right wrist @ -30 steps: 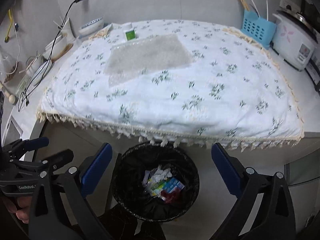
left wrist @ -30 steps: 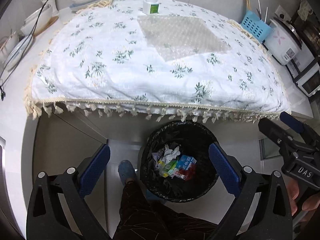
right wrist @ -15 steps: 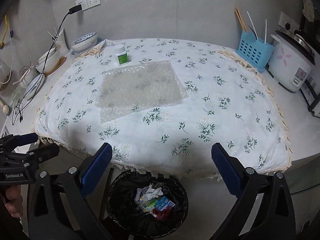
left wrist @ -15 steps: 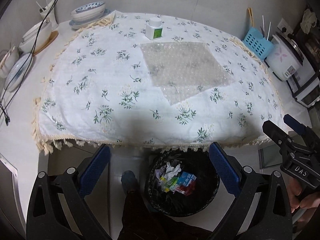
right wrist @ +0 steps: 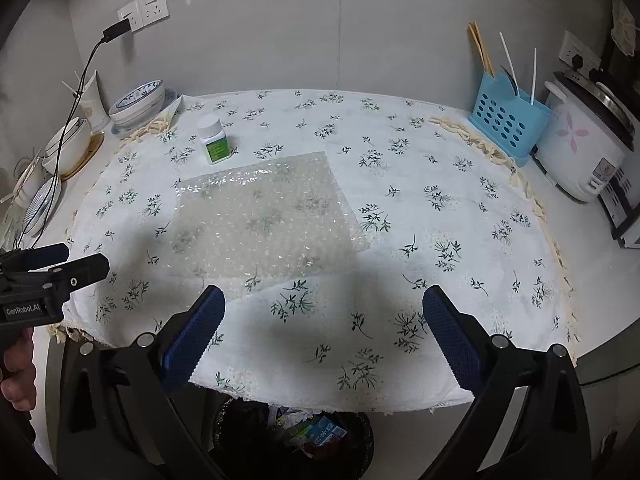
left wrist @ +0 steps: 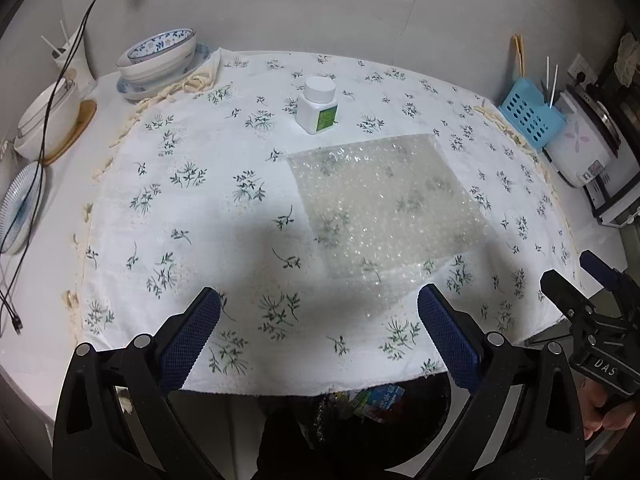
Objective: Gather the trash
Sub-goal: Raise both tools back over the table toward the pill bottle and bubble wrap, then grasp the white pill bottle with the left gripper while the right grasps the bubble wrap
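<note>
We see the bubble wrap sheet (right wrist: 262,220) lying flat on the floral tablecloth (right wrist: 440,208), with a white pill bottle (right wrist: 214,140) upright just beyond its far left corner. Our right gripper (right wrist: 322,312) hangs wide open near the sheet's near edge, and the black trash bin (right wrist: 296,436) sits below the cloth's front edge.

Dim, fisheye-warped, soft central shadows

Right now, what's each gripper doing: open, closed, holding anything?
Left gripper: open, empty, above the tablecloth.
Right gripper: open, empty, near the bubble wrap.
</note>
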`<state>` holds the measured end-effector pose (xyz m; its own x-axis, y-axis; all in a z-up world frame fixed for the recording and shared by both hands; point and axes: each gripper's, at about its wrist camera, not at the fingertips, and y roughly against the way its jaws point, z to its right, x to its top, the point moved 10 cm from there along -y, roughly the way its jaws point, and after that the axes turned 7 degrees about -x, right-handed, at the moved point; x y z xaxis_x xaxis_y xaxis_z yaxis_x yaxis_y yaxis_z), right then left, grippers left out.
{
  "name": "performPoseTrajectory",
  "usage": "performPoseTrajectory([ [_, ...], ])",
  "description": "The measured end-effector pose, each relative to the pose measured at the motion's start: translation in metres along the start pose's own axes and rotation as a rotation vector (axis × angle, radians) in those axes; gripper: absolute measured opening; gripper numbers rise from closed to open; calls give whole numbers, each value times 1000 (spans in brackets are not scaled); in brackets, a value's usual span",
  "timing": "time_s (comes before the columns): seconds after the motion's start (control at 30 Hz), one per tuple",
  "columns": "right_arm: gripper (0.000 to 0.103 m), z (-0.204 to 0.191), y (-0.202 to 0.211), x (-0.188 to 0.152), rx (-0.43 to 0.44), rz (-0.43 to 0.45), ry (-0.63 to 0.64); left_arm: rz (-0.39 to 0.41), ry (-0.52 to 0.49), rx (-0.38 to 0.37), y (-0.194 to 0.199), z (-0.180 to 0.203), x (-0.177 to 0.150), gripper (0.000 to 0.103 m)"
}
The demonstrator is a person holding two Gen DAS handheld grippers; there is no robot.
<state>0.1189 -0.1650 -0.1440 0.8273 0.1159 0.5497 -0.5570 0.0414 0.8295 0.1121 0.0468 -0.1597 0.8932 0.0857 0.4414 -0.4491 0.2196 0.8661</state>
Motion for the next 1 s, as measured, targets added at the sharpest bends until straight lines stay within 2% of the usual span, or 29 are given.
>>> performPoseTrajectory([
  [0.5,95,-17,-58,36,-23,-79,26,-36,18,-14,-62,-37,86,97],
  [0.8,95,-26,-112,38,-16,-200,49,-50,-17,-13,-114,-43,139,97],
  [1.0,95,-39,-134,48,18,-271,41,-56,-47,-24,-143,-39,160,97],
])
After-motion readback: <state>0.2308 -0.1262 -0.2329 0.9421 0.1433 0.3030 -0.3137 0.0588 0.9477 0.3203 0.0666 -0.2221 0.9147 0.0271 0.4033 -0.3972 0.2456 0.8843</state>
